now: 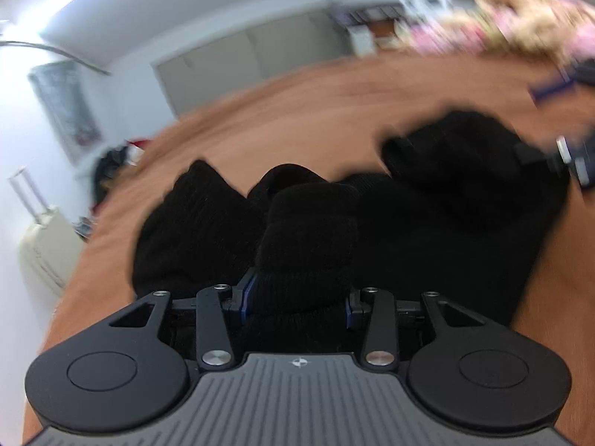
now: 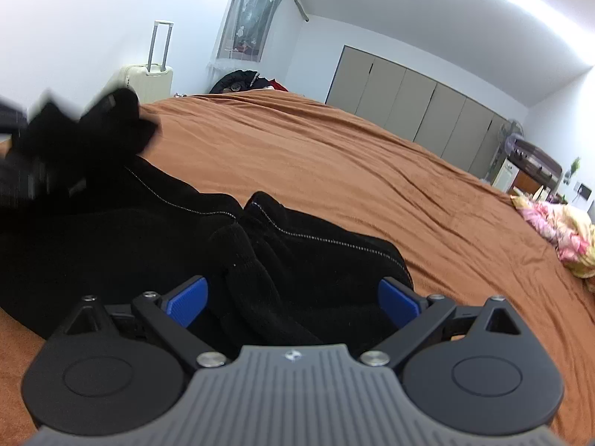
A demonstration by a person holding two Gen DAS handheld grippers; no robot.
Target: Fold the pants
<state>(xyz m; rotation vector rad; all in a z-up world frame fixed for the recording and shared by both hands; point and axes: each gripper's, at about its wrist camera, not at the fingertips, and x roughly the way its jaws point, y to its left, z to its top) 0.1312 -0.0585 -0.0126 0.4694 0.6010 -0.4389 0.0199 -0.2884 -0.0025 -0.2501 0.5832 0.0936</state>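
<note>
Pants (image 2: 111,245), black and heavily bunched, lie on the brown bedspread (image 2: 334,171) and fill the lower centre and left of both wrist views.

Left gripper (image 1: 299,297): the jaws stand closed to a narrow gap, clamped on a thick roll of the black fabric that rises between the blue pads (image 1: 248,290) at lower centre of the frame. This view is motion-blurred. Beyond the clamped roll, more of the pants spreads toward the right of the frame, where the right gripper (image 1: 572,160) shows as a blur at the right edge.

Right gripper (image 2: 293,299): the jaws stand wide apart, with a ridge of the fabric lying between the blue pads (image 2: 187,299). The pads do not press on the cloth. A line of light stitching (image 2: 327,239) runs along the hem just beyond the fingers.

Farther back in the right wrist view, a raised black fold sits at middle left. A floral quilt (image 2: 561,230) lies at the right edge. A cream suitcase (image 2: 148,78) stands against the wall at upper left, and a grey wardrobe (image 2: 409,100) lines the wall at upper right.
</note>
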